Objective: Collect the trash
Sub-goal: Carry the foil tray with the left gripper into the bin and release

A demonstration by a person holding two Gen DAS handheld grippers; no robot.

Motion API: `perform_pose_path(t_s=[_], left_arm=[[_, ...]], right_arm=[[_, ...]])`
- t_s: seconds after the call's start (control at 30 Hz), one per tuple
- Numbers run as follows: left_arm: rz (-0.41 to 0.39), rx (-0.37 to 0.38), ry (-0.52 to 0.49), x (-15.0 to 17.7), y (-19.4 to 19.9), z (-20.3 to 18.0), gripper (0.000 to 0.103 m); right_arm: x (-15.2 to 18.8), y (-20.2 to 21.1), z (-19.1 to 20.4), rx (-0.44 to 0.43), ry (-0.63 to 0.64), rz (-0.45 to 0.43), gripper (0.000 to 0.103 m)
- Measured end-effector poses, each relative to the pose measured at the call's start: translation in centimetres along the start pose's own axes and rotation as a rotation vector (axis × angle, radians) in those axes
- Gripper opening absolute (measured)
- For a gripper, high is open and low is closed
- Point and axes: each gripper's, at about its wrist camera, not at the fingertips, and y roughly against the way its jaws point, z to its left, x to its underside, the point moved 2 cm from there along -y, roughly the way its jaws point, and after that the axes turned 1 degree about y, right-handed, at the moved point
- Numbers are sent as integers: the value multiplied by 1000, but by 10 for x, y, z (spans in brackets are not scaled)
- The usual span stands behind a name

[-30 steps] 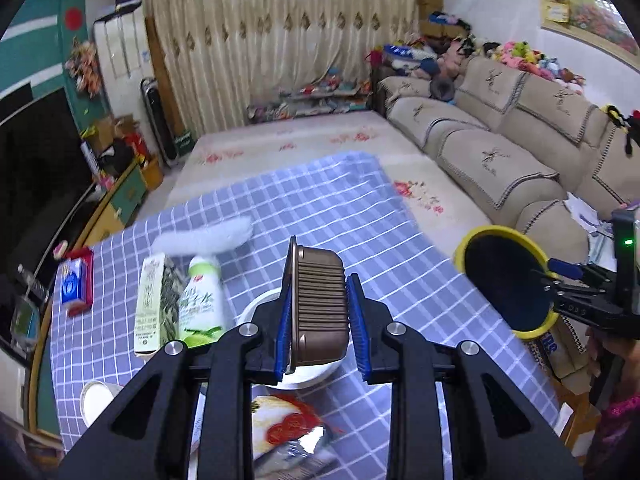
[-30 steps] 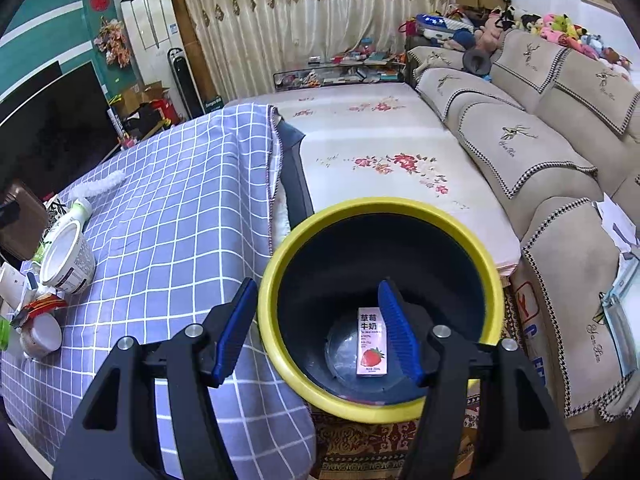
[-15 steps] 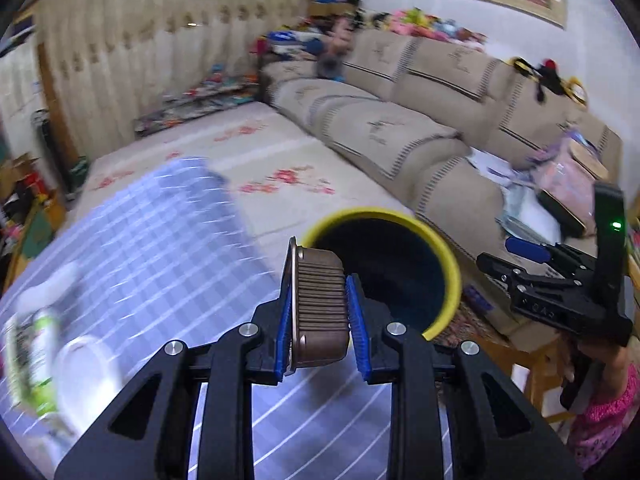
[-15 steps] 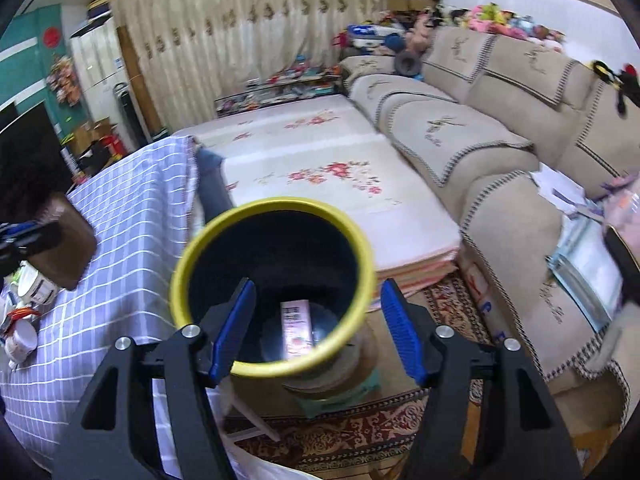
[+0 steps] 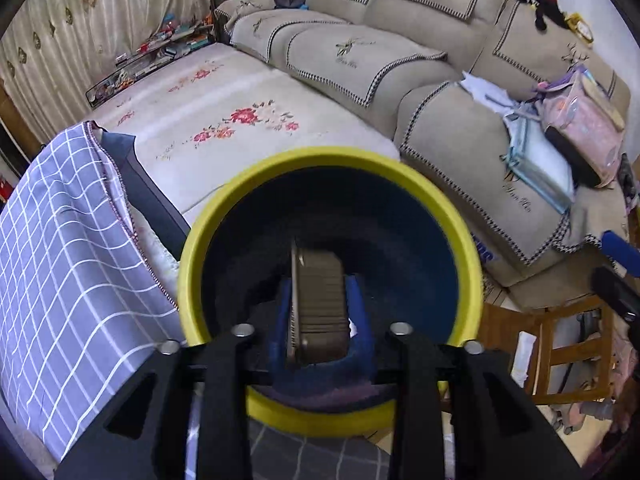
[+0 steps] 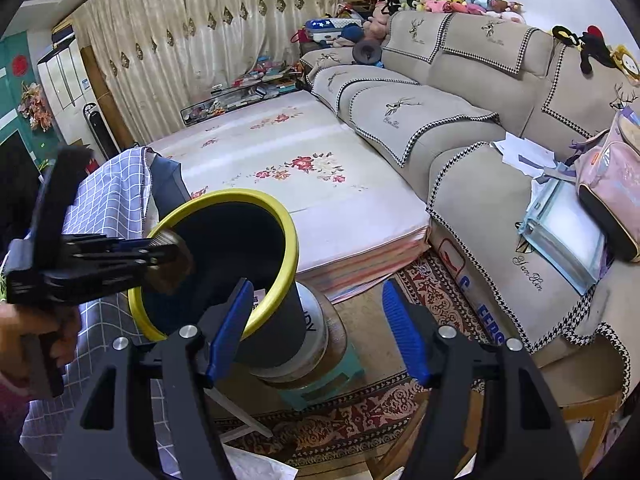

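Small white carton [image 6: 260, 295] in yellow-rimmed dark bin [image 6: 290, 240] mostly hidden by rim; brown ribbed foil tray [image 5: 320, 308] blurred, base behind blue pads.

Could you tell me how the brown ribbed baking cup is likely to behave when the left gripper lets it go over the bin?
The brown ribbed cup, pinched by the left gripper, looks thin-walled, so probably light and crushable. Held over the yellow-rimmed bin, it should simply drop in.

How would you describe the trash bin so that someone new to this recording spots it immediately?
Start at the long beige sofa and the flowered white mat before it. At the mat's near corner, beside the checked purple cloth, stands the trash bin on a small stool. It is dark with a bright yellow rim, and the left gripper holds a brown ribbed container over its mouth.
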Motion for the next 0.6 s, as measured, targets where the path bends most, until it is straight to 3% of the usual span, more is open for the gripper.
perform_pose_path(t_s=[0.03,0.23,0.43,0.6], left_arm=[[-7,-12,3,-1,-3,1,50],[-53,-27,26,-1,12,11,59],[-196,-46,90,32,93,36,77],[-314,-105,157,80,161,62,89]], right_arm=[[0,0,0,-1,-1,0,64],[-1,-3,1,-10,0,5,65],[4,-11,17,-36,20,29,65],[2,-19,50,-86,73,48,66]])
